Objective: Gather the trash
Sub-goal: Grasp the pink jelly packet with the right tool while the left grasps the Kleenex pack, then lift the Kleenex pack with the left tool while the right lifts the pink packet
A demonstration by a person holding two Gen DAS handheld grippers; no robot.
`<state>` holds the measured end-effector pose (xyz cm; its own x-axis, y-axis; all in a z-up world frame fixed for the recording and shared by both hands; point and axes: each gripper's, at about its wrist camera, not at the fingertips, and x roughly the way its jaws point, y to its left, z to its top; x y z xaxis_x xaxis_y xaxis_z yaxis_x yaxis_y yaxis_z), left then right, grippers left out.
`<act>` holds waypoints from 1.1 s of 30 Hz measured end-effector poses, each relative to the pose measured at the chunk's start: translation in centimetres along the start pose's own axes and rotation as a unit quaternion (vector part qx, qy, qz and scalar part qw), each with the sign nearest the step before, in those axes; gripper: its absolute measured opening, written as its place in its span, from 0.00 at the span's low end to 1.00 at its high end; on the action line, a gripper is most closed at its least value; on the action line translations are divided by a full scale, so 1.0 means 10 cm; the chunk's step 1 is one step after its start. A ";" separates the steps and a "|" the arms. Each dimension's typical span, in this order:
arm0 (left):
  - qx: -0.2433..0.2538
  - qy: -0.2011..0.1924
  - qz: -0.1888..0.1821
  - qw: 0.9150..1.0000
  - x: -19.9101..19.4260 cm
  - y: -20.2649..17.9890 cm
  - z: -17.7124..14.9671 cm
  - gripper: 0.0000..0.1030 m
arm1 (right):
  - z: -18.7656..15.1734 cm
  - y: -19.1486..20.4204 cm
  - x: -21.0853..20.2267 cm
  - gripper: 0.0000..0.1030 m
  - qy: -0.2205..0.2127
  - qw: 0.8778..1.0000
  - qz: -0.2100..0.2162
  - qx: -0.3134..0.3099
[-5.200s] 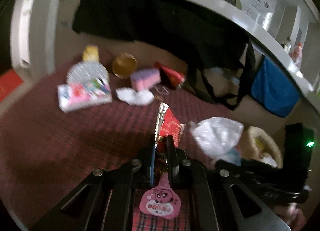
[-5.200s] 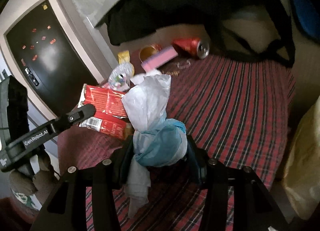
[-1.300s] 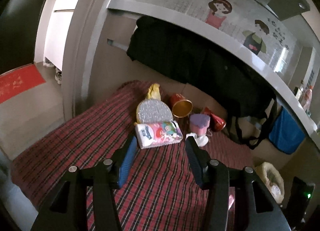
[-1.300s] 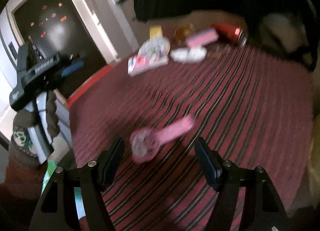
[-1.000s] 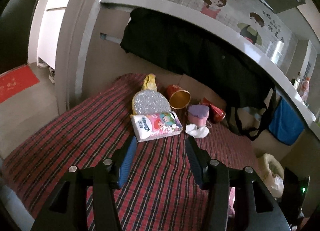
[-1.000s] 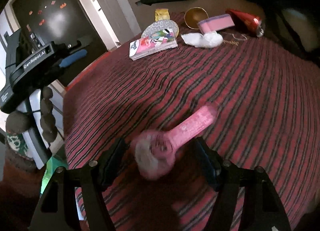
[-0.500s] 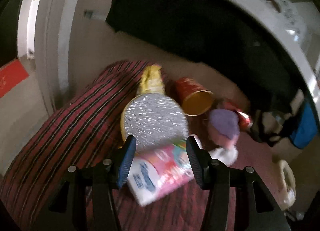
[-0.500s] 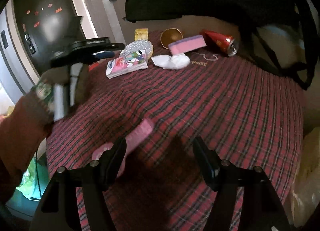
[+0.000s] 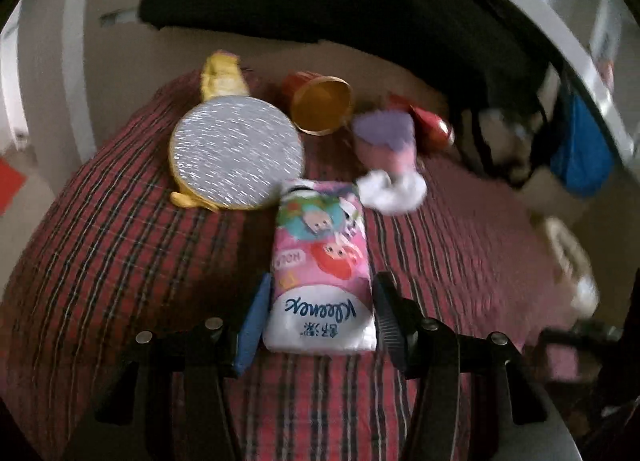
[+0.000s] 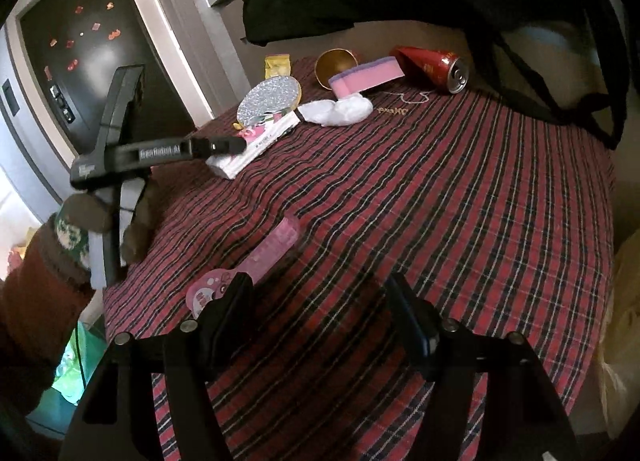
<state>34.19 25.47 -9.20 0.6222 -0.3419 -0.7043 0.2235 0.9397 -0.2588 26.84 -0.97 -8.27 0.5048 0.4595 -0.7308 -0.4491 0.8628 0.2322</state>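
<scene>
Left gripper (image 9: 320, 307) open astride near end of pink plastic-wrapped tissue pack (image 9: 320, 273): light, soft, slippery; pinch narrow sides. Right gripper (image 10: 320, 311) open, empty.

R tool (image 10: 320, 297) open over plaid cloth (image 10: 440, 189); pink wrapper (image 10: 256, 257) by left finger.

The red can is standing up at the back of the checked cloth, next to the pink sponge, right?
Not quite. The red can is lying on its side, not standing, as the right wrist view shows. It is at the back of the checked cloth, next to the pink sponge.
</scene>
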 end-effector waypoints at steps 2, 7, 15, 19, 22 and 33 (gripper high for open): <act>0.011 0.000 0.025 1.000 0.01 -0.09 -0.02 0.52 | -0.01 0.00 -0.04 0.64 -0.003 1.000 -0.001 0.000; -0.008 -0.006 0.062 0.998 0.07 -0.16 -0.01 0.51 | -0.06 0.04 -0.12 0.64 -0.008 1.000 -0.010 -0.001; -0.071 -0.043 0.070 0.994 -0.37 -0.11 -0.18 0.43 | -0.04 0.42 -0.07 0.64 0.007 1.000 0.020 -0.014; -0.098 -0.083 0.106 0.986 -0.85 -0.12 -0.48 0.43 | -0.05 0.64 0.09 0.64 0.034 0.999 0.021 -0.026; -0.117 -0.100 0.115 0.981 -1.09 -0.11 -0.72 0.43 | -0.04 0.73 0.23 0.64 0.047 0.998 0.003 -0.032; -0.140 -0.126 0.122 0.975 -1.34 -0.14 -1.05 0.43 | -0.07 0.92 0.41 0.47 0.058 0.987 -0.072 -0.131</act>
<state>17.64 28.71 -6.35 0.8034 -0.0630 -0.5922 -0.1457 0.9434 -0.2980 24.31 8.71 -9.57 0.4962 0.2956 -0.8163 -0.5614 0.8265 -0.0419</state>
